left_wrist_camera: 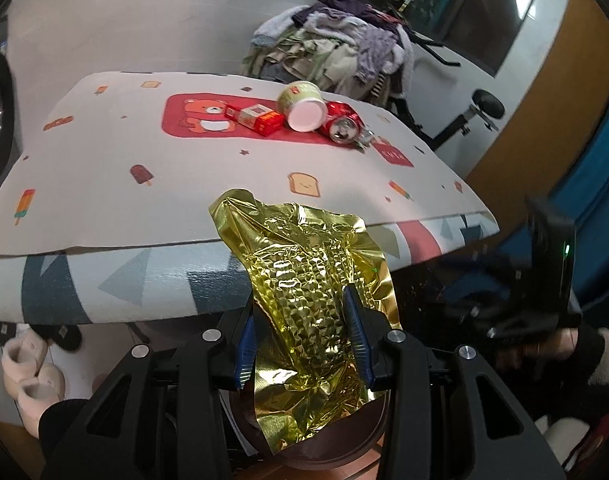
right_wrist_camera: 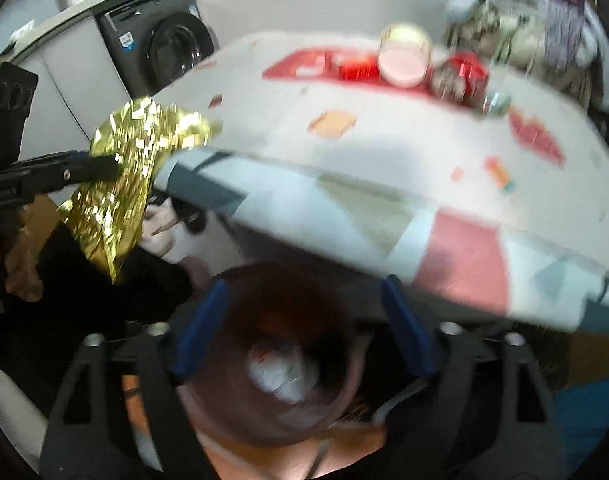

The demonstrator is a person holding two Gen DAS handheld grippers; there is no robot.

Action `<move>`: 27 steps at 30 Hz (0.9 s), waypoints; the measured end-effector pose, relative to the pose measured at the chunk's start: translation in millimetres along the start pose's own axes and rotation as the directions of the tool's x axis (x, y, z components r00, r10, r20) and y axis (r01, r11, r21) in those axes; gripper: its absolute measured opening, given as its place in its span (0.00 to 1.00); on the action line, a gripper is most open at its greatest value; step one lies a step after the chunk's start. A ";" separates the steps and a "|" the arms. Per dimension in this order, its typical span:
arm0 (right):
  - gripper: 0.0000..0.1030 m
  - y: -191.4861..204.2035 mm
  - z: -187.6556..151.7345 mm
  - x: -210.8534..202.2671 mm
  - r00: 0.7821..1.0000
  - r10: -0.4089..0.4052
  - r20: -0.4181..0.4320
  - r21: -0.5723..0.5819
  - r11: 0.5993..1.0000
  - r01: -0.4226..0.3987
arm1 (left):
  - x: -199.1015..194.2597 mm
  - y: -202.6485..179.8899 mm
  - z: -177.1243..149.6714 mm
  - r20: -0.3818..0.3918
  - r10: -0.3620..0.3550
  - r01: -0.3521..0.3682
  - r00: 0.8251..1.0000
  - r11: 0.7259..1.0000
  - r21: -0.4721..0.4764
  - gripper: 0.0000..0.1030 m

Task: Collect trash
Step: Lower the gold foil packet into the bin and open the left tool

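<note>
A: Start at the left of the left wrist view. What is down there?

B: Pale fluffy slippers (left_wrist_camera: 28, 376) at the lower left, on the floor under the table edge. Above them the table (left_wrist_camera: 104, 184) spreads across the middle of the frame, covered in a cloth printed with ice lollies and toast.

A: And the trash?

B: In the upper middle, on the red bear patch of the cloth, lies a red and white carton (left_wrist_camera: 260, 118). Just right of it a paper cup (left_wrist_camera: 303, 105) lies tipped on its side with its pale base toward the camera, and touching that, a crushed red can (left_wrist_camera: 343, 123).

A: The left claw?

B: The left gripper (left_wrist_camera: 302, 340) sits at lower middle, clenched on a crumpled gold foil wrapper (left_wrist_camera: 304, 280). The blue pads press both sides of the foil, which stands up in front of the table edge. Below it shows the rim of a dark brown bin (left_wrist_camera: 368, 436).

A: Further right?

B: A heap of clothes (left_wrist_camera: 336, 48) at the upper right, behind the table.

A: Now the right wrist view.

B: It is blurred. At the left the gold wrapper hangs in the other gripper, before a dark washing machine (right_wrist_camera: 164, 48). At lower middle the right gripper (right_wrist_camera: 304, 336) is released, its jaws wide apart with nothing between them. Directly beneath, the brown bin holds something white and crumpled (right_wrist_camera: 282, 372). The table runs across the right side, the cup and can at its upper right.
</note>
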State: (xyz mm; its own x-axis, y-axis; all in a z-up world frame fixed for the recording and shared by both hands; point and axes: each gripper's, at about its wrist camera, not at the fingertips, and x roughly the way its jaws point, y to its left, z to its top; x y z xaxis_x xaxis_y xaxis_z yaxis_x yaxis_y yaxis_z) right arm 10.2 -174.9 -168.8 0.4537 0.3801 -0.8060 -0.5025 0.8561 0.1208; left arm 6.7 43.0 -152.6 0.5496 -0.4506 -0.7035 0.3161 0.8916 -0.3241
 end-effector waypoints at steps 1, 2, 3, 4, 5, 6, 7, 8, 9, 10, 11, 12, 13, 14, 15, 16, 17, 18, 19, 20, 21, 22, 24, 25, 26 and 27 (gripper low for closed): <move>0.90 -1.4 1.2 -2.6 1.000 -0.019 0.023 -0.021 1.000 0.019 | 2.4 -1.4 -1.9 -0.007 -0.009 0.009 1.000 1.000 0.013 0.38; 0.93 -3.0 2.6 -4.2 0.999 -0.035 0.042 -0.034 0.999 0.036 | 3.5 -2.2 -3.7 -0.012 -0.014 0.014 1.000 1.000 0.022 0.38; 0.94 -5.6 2.4 -6.6 0.997 -0.048 0.067 -0.042 0.998 0.051 | 5.9 -3.8 -6.3 -0.020 -0.021 0.022 1.000 0.999 0.036 0.38; 0.94 -9.8 1.7 -8.4 0.995 -0.053 0.085 -0.040 0.998 0.057 | 8.2 -5.9 -9.2 -0.025 -0.026 0.027 0.999 0.998 0.054 0.38; 0.94 -13.0 0.4 -9.4 0.993 -0.055 0.100 -0.031 0.998 0.058 | 9.8 -8.3 -12.4 -0.027 -0.028 0.030 0.999 0.997 0.073 0.38; 0.94 -17.7 -1.4 -9.7 0.992 -0.048 0.113 -0.011 0.999 0.049 | 10.9 -10.5 -15.8 -0.030 -0.031 0.033 0.999 0.996 0.086 0.38; 0.94 -20.7 -1.8 -9.7 0.992 -0.047 0.117 0.001 0.999 0.047 | 13.4 -13.1 -19.2 -0.034 -0.038 0.041 0.999 0.994 0.104 0.38; 0.94 -22.0 -1.0 -10.4 0.991 -0.053 0.122 0.007 0.999 0.052 | 15.3 -15.2 -22.2 -0.037 -0.043 0.047 0.998 0.992 0.116 0.38; 0.94 -23.0 -0.5 -11.1 0.990 -0.059 0.131 0.011 0.998 0.058 | 18.8 -17.9 -25.6 -0.047 -0.046 0.052 0.998 0.990 0.132 0.38; 0.94 -22.9 -0.3 -10.2 0.989 -0.064 0.136 0.015 0.998 0.062 | 22.6 -19.5 -27.5 -0.058 -0.045 0.053 0.997 0.988 0.144 0.38; 0.94 -22.9 -0.7 -9.7 0.988 -0.068 0.139 0.020 0.998 0.066 | 28.0 -21.5 -29.0 -0.076 -0.040 0.051 0.996 0.987 0.154 0.38; 0.94 -24.3 -2.0 -10.2 0.987 -0.074 0.143 0.030 0.997 0.071 | 31.0 -21.7 -29.2 -0.083 -0.036 0.049 0.996 0.986 0.157 0.38; 0.94 -24.7 -3.5 -10.4 0.986 -0.078 0.145 0.037 0.997 0.073 | 34.1 -22.2 -29.5 -0.089 -0.030 0.044 0.996 0.986 0.159 0.38; 0.94 -26.2 -2.8 -10.0 0.986 -0.079 0.146 0.044 0.996 0.073 | 36.3 -22.4 -29.9 -0.093 -0.027 0.042 0.995 0.986 0.159 0.38; 0.94 -25.8 -3.3 -8.8 0.986 -0.080 0.144 0.048 0.996 0.074 | 37.8 -21.8 -30.1 -0.097 -0.026 0.041 0.995 0.987 0.157 0.38; 0.94 -25.8 -3.9 -7.9 0.986 -0.083 0.142 0.052 0.996 0.076 | 39.4 -21.6 -30.3 -0.101 -0.026 0.042 0.995 0.987 0.155 0.38; 0.94 -26.9 -3.6 -7.5 0.986 -0.085 0.140 0.057 0.995 0.078 | 39.9 -21.2 -29.9 -0.102 -0.027 0.043 0.994 0.987 0.153 0.38; 0.94 -26.6 -3.9 -7.7 0.986 -0.087 0.142 0.059 0.995 0.079 | 40.3 -21.6 -29.7 -0.102 -0.030 0.046 0.994 0.987 0.151 0.38; 0.94 -27.3 -3.9 -8.2 0.985 -0.089 0.145 0.062 0.995 0.081 | 41.1 -22.2 -29.2 -0.101 -0.034 0.049 0.994 0.987 0.150 0.38; 0.94 -27.9 -4.2 -8.5 0.985 -0.090 0.146 0.065 0.995 0.082 | 41.7 -23.0 -28.6 -0.101 -0.036 0.051 0.994 0.987 0.151 0.38; 0.94 -28.5 -4.2 -8.5 0.985 -0.090 0.146 0.069 0.994 0.081 | 43.0 -24.4 -27.8 -0.102 -0.038 0.053 0.994 0.987 0.153 0.38; 0.94 -29.1 -4.4 -8.3 0.985 -0.092 0.145 0.072 0.994 0.082 | 44.7 -26.0 -27.2 -0.104 -0.039 0.055 0.994 0.986 0.156 0.38; 0.94 -30.5 -4.8 -8.5 0.985 -0.094 0.144 0.077 0.994 0.084 | 47.5 -29.5 -27.6 -0.111 -0.039 0.057 0.993 0.984 0.166 0.38; 0.94 -30.8 -5.0 -8.9 0.985 -0.095 0.145 0.079 0.993 0.084 | 49.1 -31.4 -27.8 -0.116 -0.038 0.058 0.993 0.983 0.174 0.38; 0.94 -31.6 -5.4 -9.8 0.985 -0.095 0.147 0.081 0.993 0.083 | 50.3 -33.1 -27.9 -0.121 -0.036 0.058 0.992 0.982 0.180 0.38; 0.94 -32.4 -5.7 -10.4 0.984 -0.095 0.149 0.084 0.993 0.083 | 51.1 -34.2 -28.3 -0.123 -0.035 0.058 0.992 0.981 0.185 0.38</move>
State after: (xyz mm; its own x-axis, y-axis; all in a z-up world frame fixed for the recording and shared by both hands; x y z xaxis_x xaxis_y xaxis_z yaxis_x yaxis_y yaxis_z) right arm 17.6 -208.6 -167.6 0.6038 0.3454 -0.7184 -0.3998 0.9109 0.1019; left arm 2.0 -9.2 -195.4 0.4387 -0.4729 -0.7641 0.4851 0.8404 -0.2416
